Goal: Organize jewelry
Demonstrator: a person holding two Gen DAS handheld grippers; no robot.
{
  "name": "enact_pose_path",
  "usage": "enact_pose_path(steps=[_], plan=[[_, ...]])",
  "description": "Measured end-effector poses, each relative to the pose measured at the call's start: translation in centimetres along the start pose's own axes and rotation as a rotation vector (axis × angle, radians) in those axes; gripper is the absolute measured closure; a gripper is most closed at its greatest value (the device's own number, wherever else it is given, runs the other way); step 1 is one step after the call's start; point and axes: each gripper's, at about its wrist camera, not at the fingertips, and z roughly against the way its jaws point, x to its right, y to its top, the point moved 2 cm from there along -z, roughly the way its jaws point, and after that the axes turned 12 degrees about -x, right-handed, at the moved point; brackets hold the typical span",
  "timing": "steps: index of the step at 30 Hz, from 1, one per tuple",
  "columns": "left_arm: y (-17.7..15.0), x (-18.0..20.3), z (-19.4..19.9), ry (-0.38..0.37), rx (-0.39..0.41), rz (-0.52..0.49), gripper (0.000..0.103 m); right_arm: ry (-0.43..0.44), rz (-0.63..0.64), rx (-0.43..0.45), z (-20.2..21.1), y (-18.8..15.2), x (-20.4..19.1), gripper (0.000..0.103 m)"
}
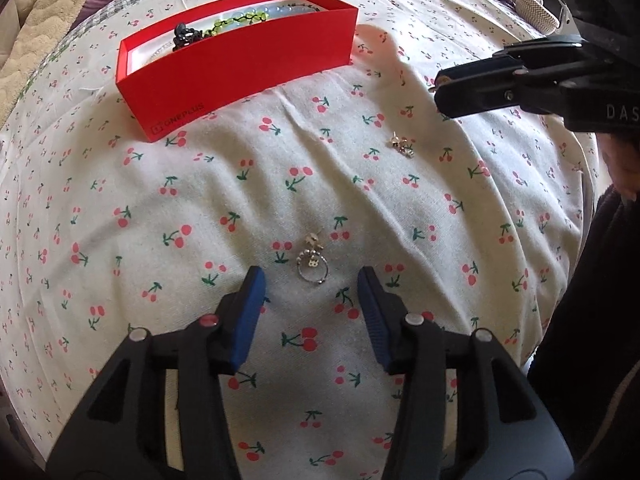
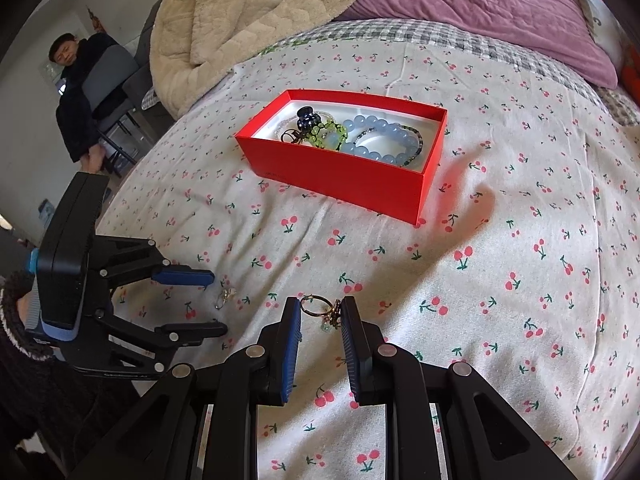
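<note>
My left gripper (image 1: 311,274) stands open, pointing steeply down at the cherry-print sheet. A small silver ring (image 1: 312,268) lies on the sheet just ahead of its blue pads (image 1: 250,312), untouched. In the right wrist view the same silver ring (image 2: 226,296) lies between the left gripper's (image 2: 216,300) spread fingers. My right gripper (image 2: 320,316) is shut on a gold ring (image 2: 310,305) with an ornament, held above the bed. From the left wrist view the right gripper (image 1: 436,86) hangs at the upper right. A red box (image 2: 340,184) (image 1: 240,68) holds bead bracelets and a black clip.
A pair of small stud earrings (image 1: 402,146) lies on the sheet below the right gripper. A beige blanket (image 2: 240,12) and a purple one (image 2: 480,12) are piled behind the box. A person (image 2: 76,92) sits on a chair beyond the bed's left edge.
</note>
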Motion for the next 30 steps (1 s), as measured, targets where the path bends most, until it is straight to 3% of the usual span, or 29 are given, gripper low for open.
enact_pose_path(steps=[3,7,12,22,30], plan=[[0.0,0.1,0.0,-0.016,-0.006,0.002,0.081,-0.001,0.002,-0.001,0.0,0.1,0.0,0.082],[0.2,-0.2,-0.3,-0.035,-0.007,0.021,0.084,0.002,-0.001,0.002,0.0,0.3,-0.1,0.082],[0.3,-0.5,-0.4,-0.049,-0.011,0.046,0.098,0.003,0.006,0.005,0.0,0.6,-0.6,0.082],[-0.7,-1.8,1.2,-0.01,0.019,0.082,0.103,0.0,0.02,0.012,0.0,1.1,-1.3,0.082],[-0.7,-3.9,2.8,-0.023,0.051,0.123,0.103,0.007,0.006,0.032,0.5,1.9,-1.2,0.082]])
